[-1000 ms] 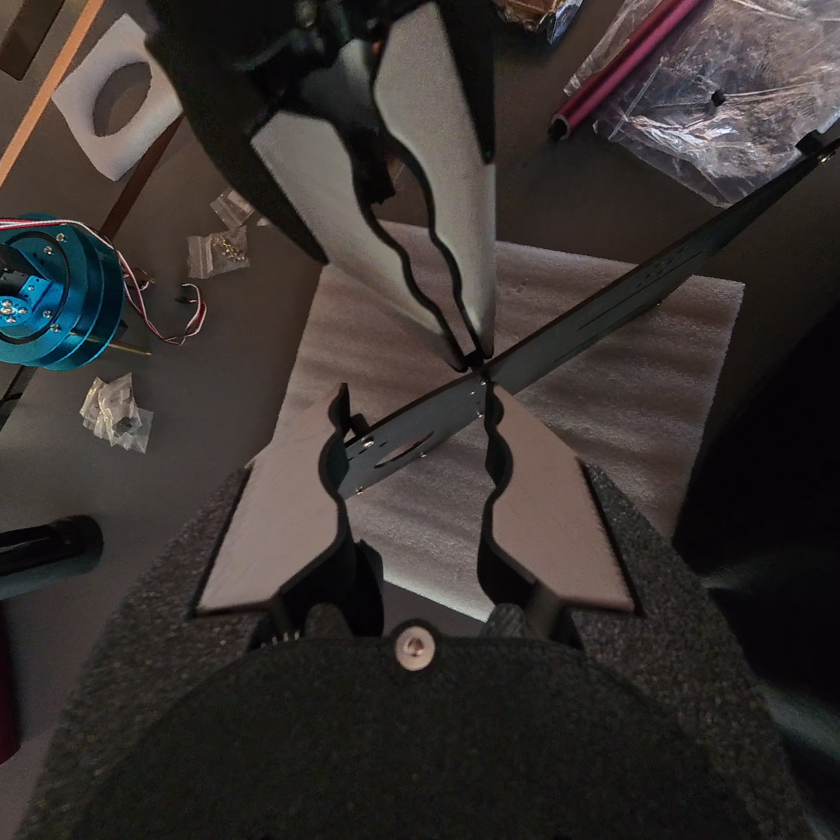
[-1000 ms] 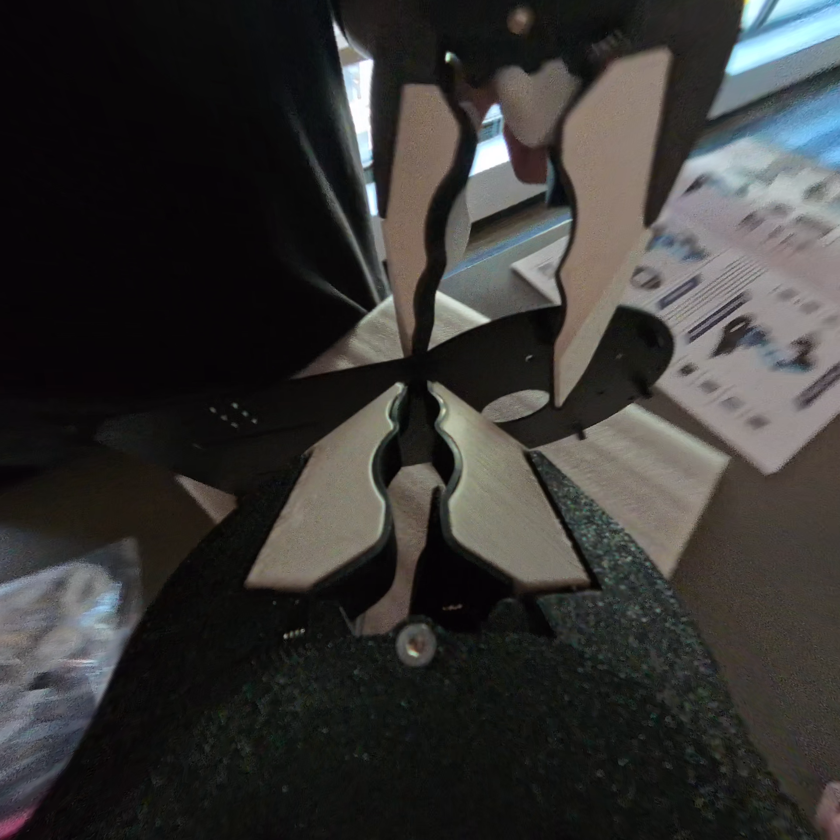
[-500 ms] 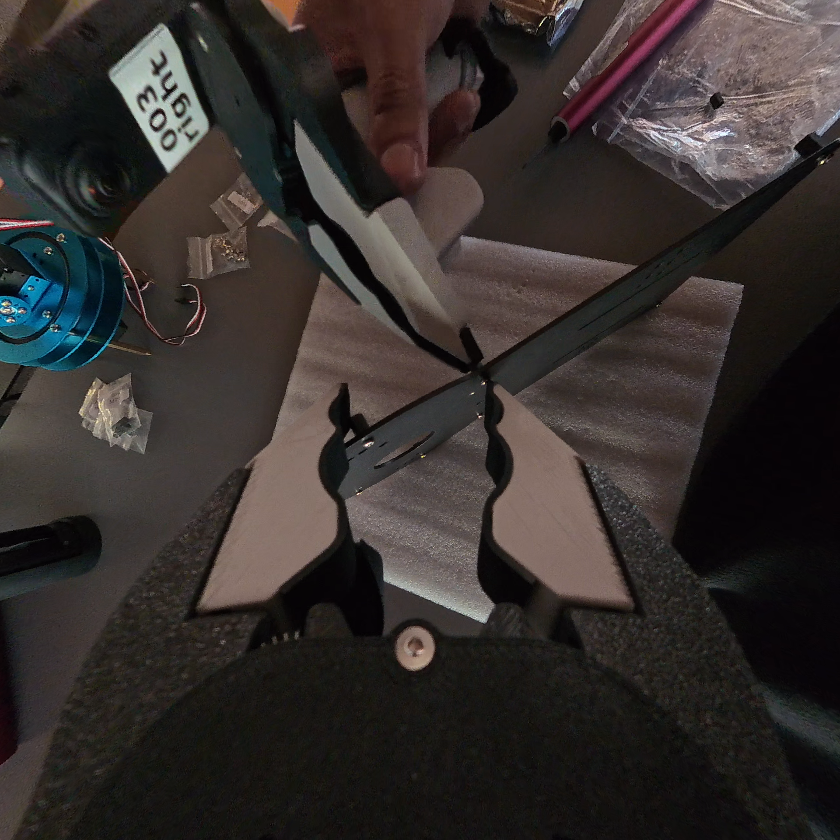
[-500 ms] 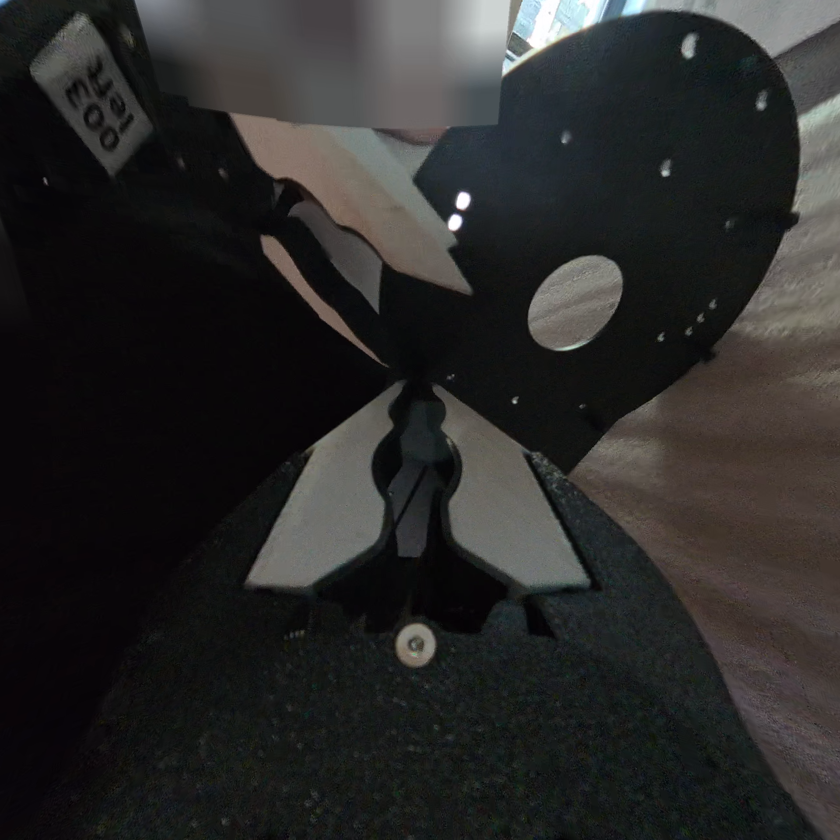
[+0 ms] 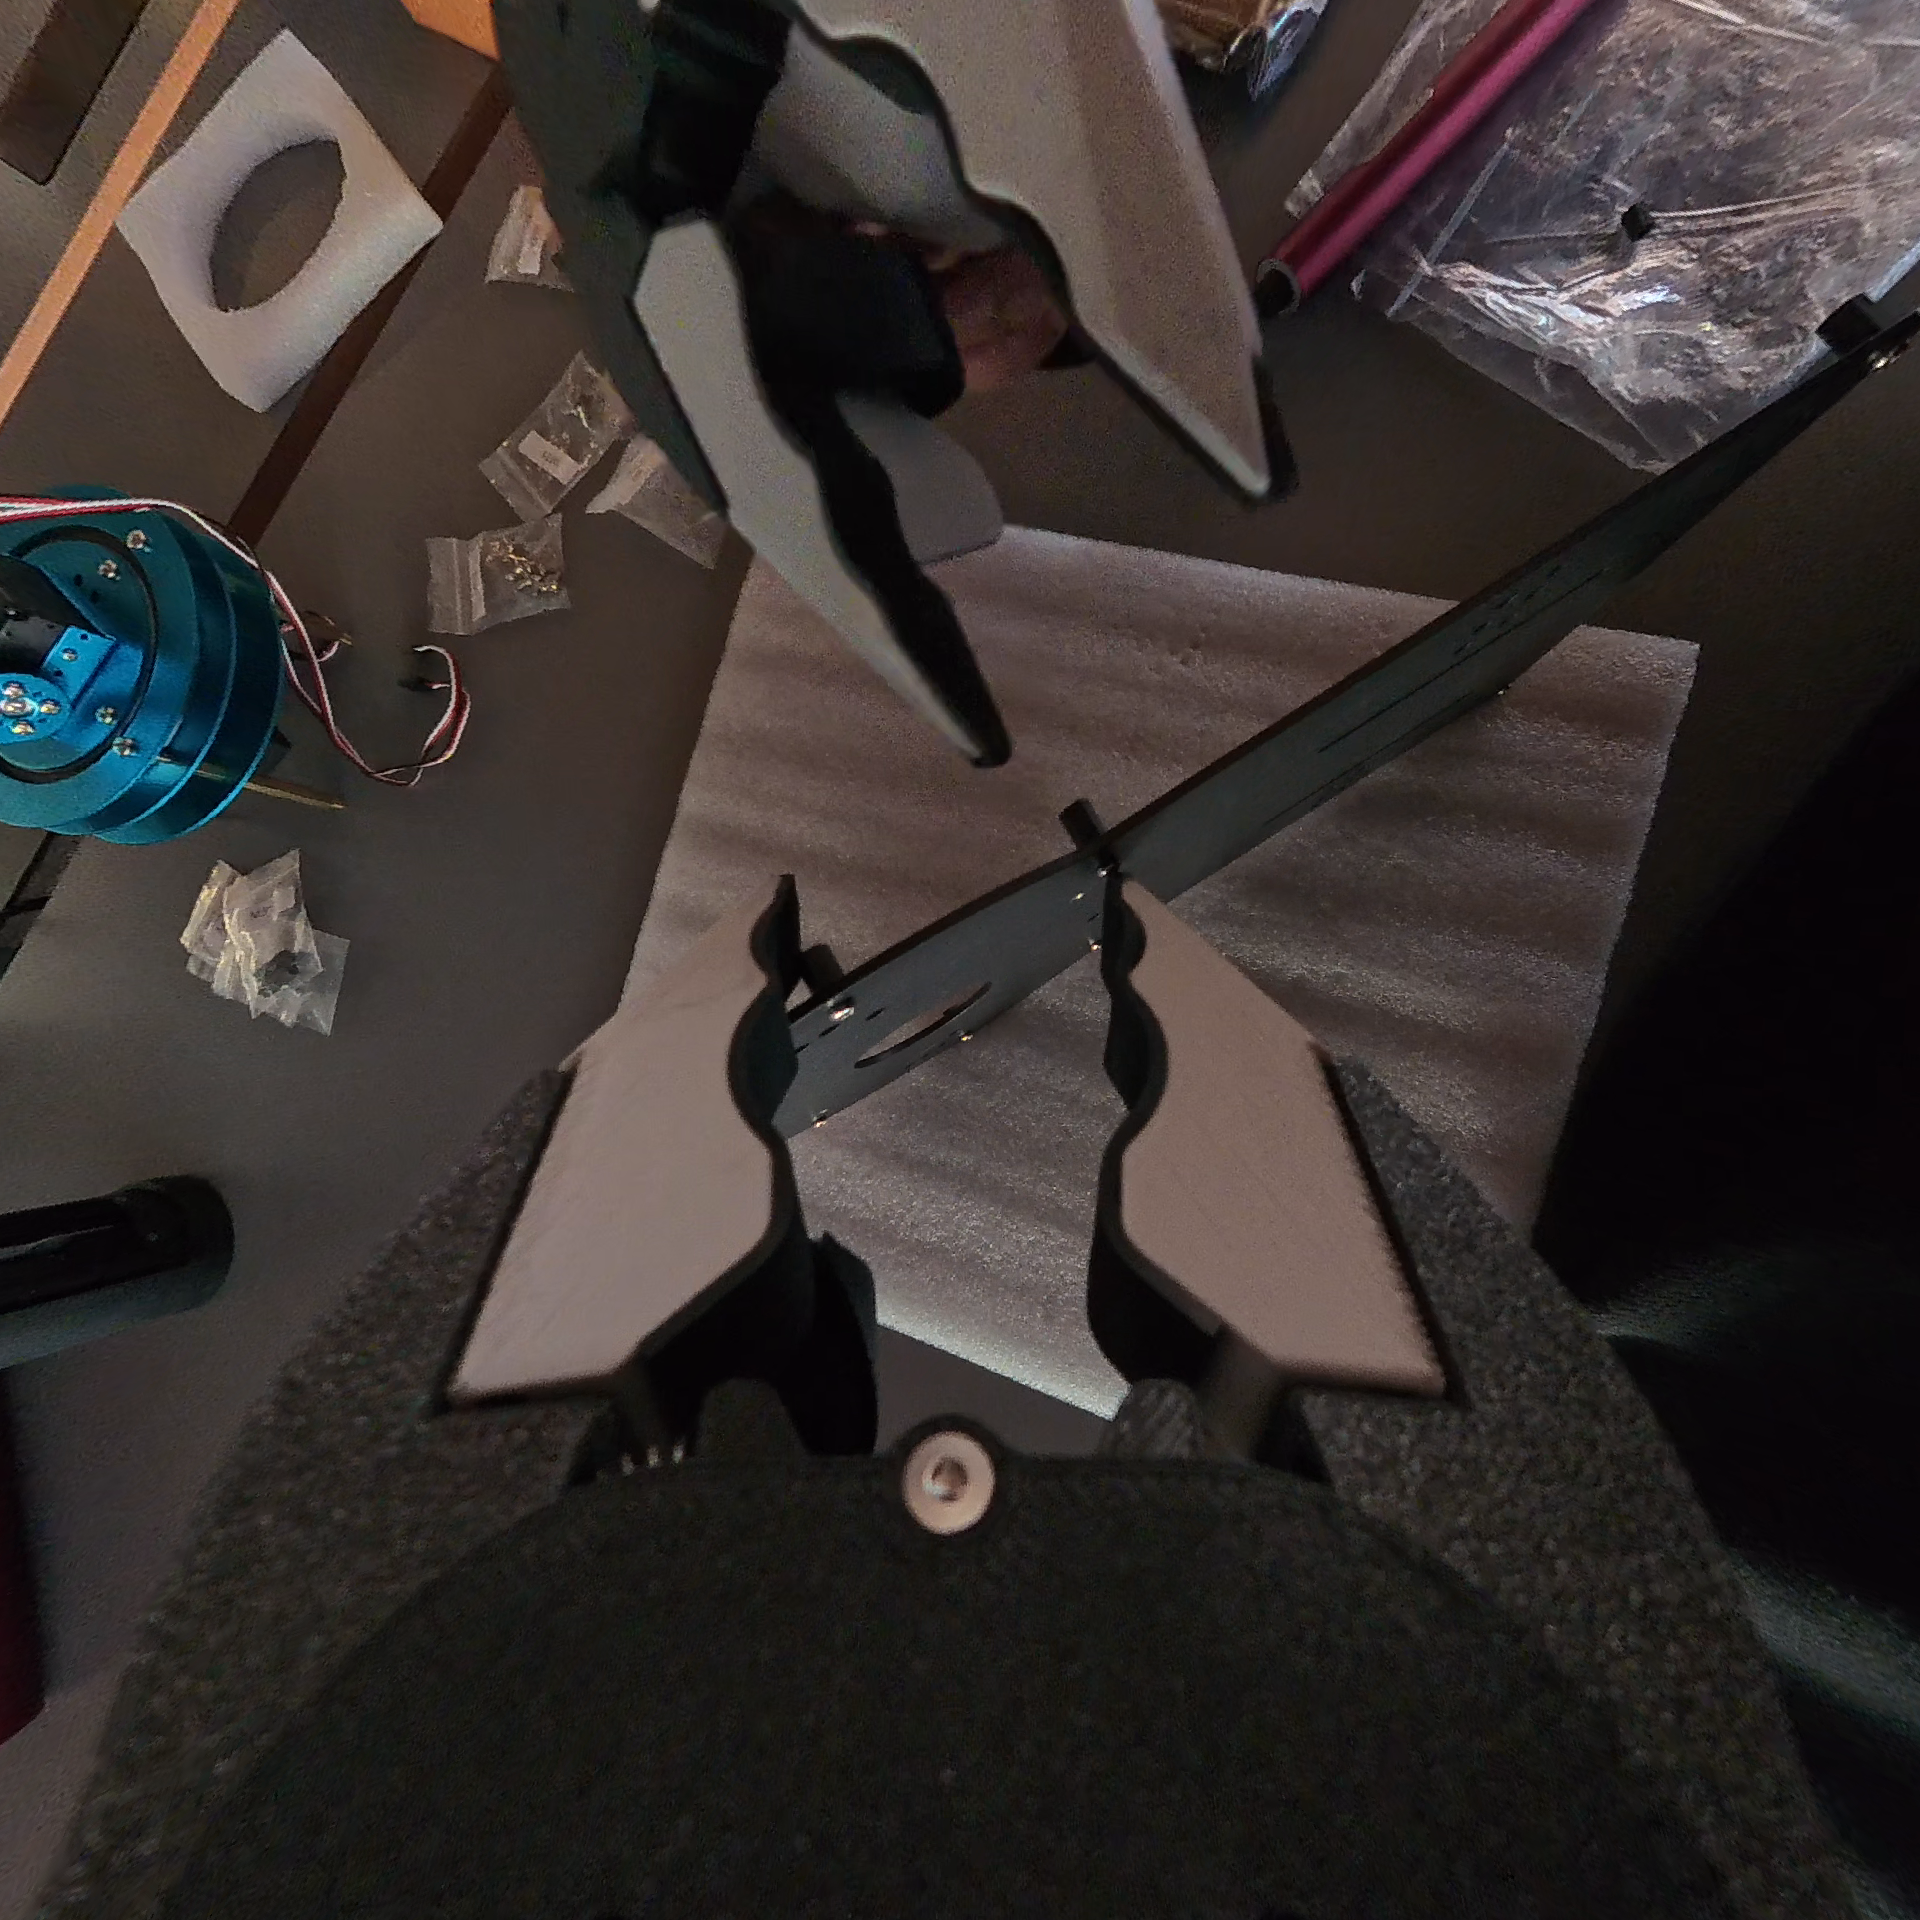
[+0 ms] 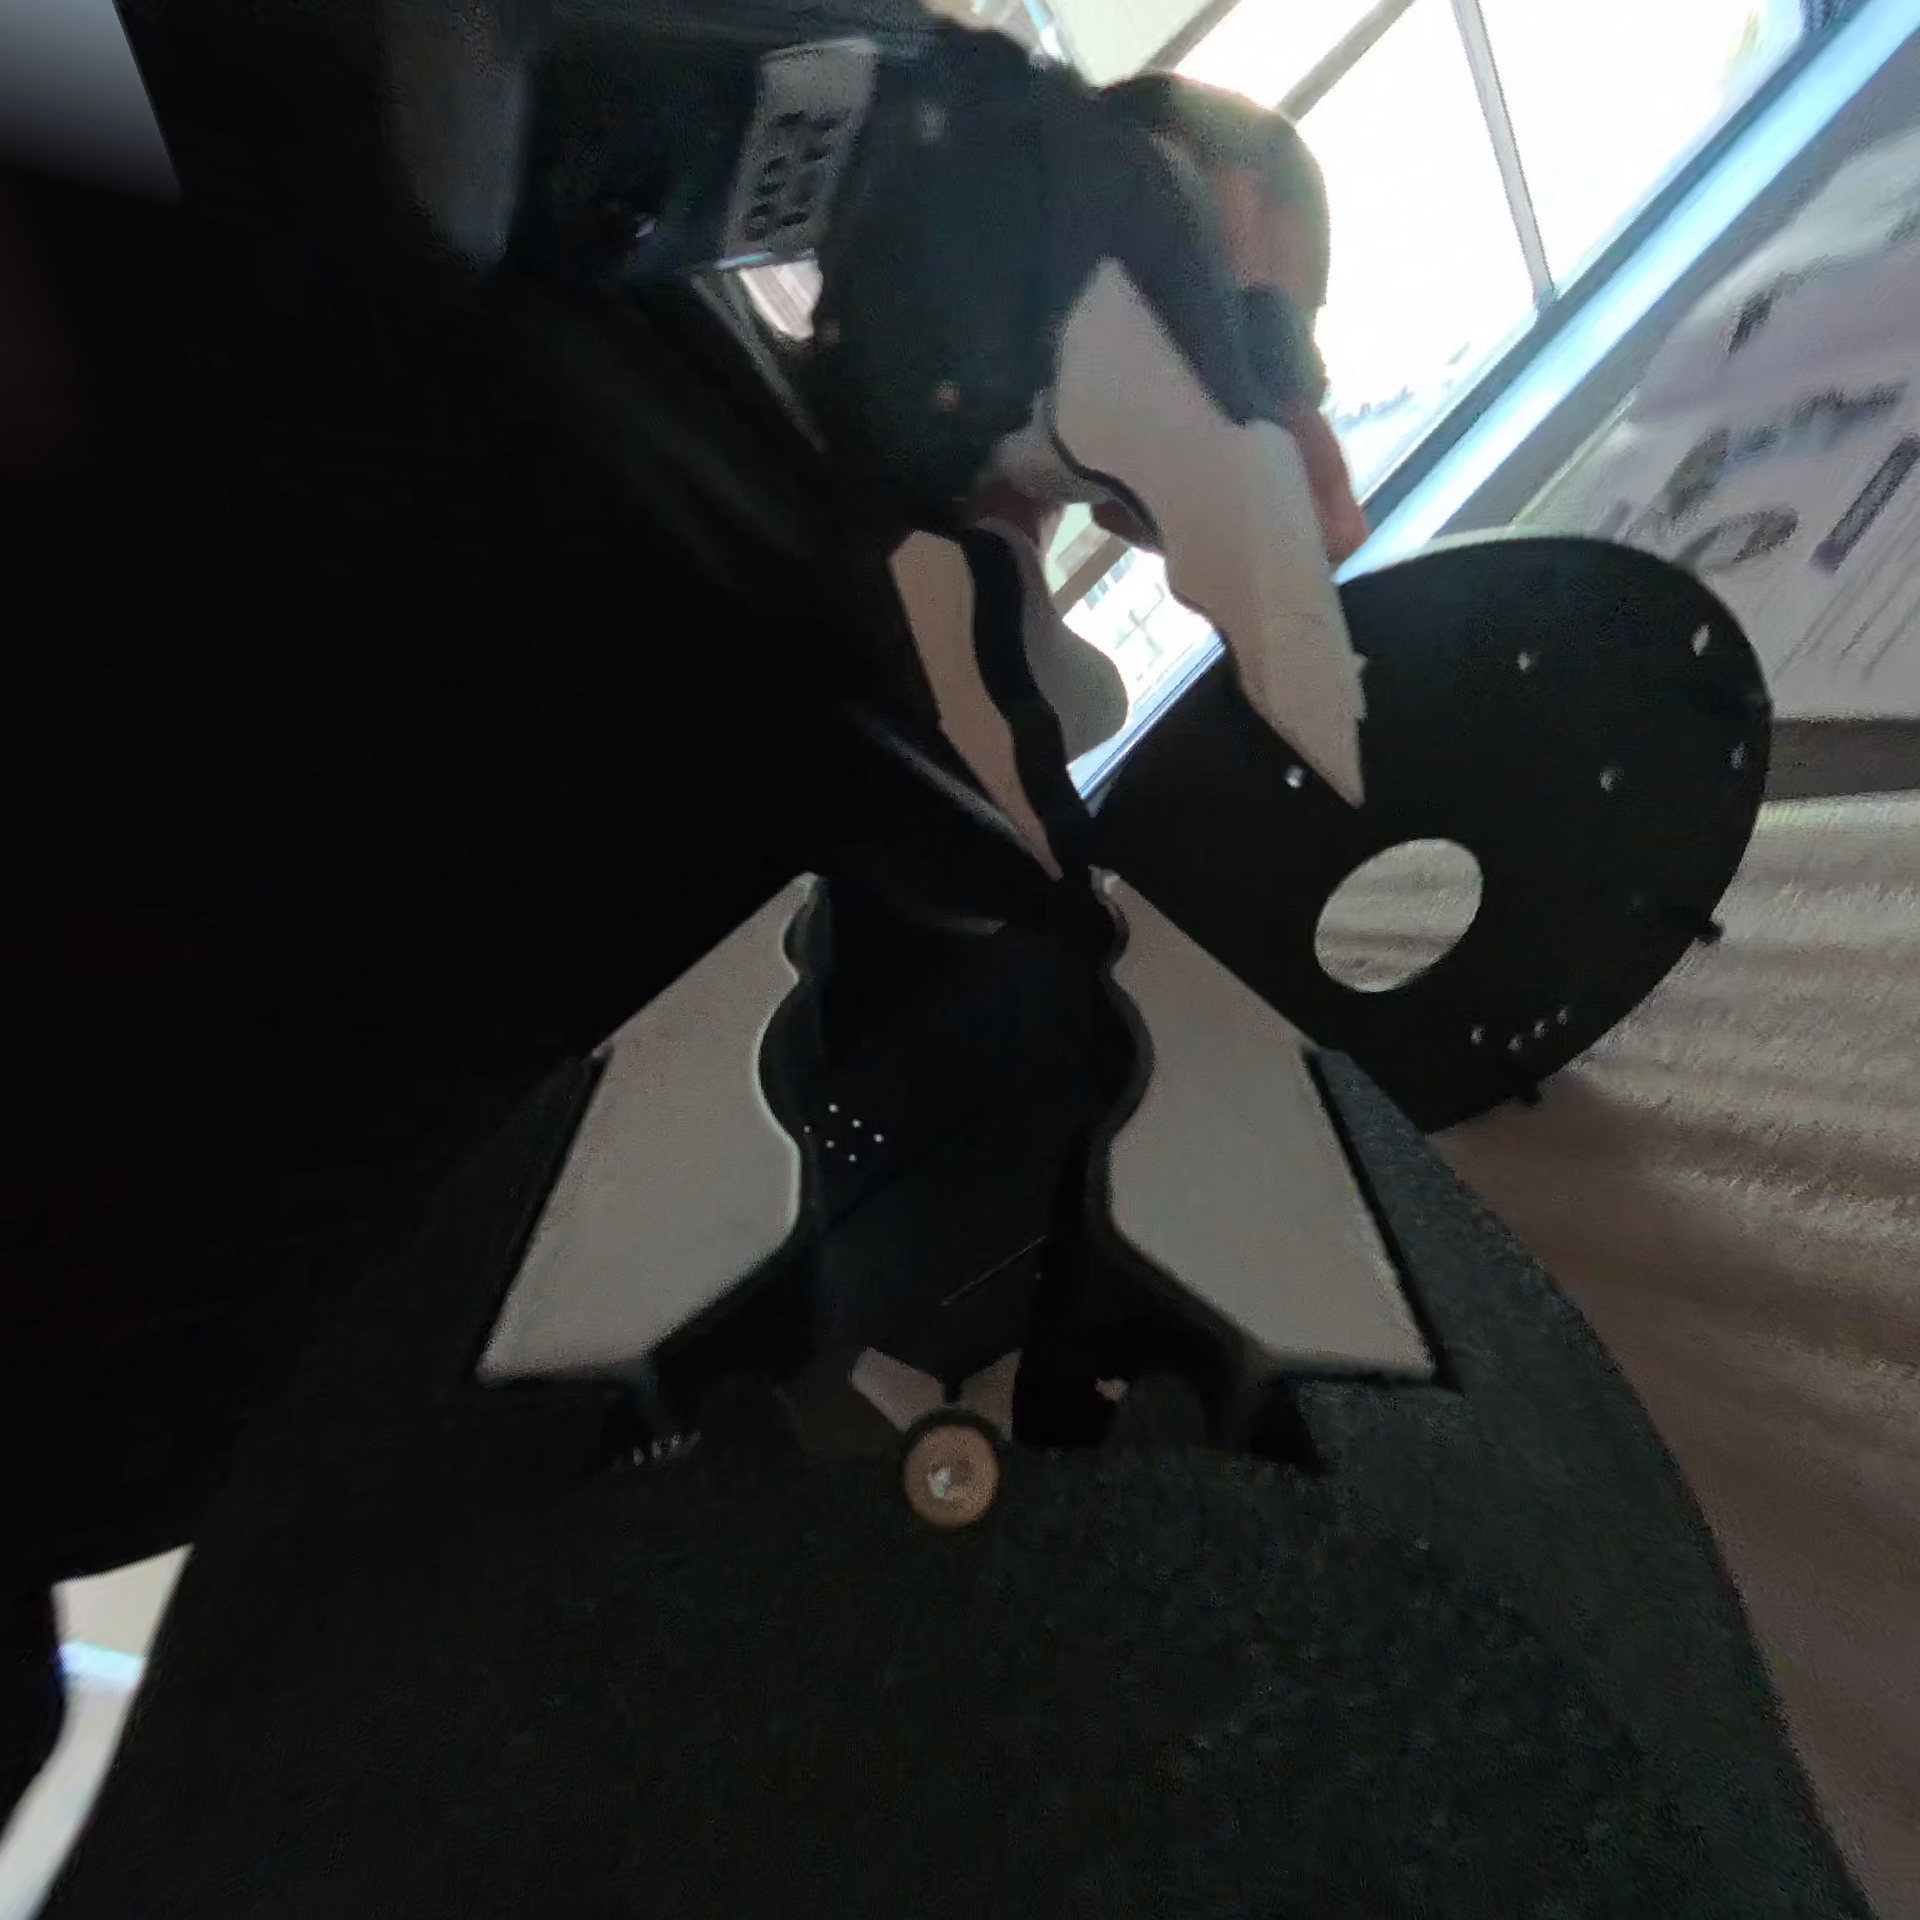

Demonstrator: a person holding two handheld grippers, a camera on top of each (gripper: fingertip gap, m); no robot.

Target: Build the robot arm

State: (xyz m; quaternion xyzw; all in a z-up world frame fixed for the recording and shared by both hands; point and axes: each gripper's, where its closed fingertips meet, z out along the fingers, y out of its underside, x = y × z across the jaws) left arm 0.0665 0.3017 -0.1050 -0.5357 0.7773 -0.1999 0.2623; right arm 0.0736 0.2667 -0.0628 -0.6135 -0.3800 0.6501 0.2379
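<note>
My left gripper is shut on a flat black plate with a round hole and small holes. It grips the plate's rounded end across its width, seen edge-on over a white foam sheet. A small black post stands on the plate's edge. My right gripper is open and empty, above and apart from that post. In the right wrist view the plate shows its broad face, with the left gripper on it. My right gripper has its jaws spread there.
A blue round metal base with red-white wires sits on the left of the table. Near it are small screw bags, a white foam piece with a hole and a black cylinder. A magenta tube and clear plastic bag lie far right.
My right gripper was shut at the small post on the plate; it has opened and drawn back up and away. My left gripper and the plate have stayed put.
</note>
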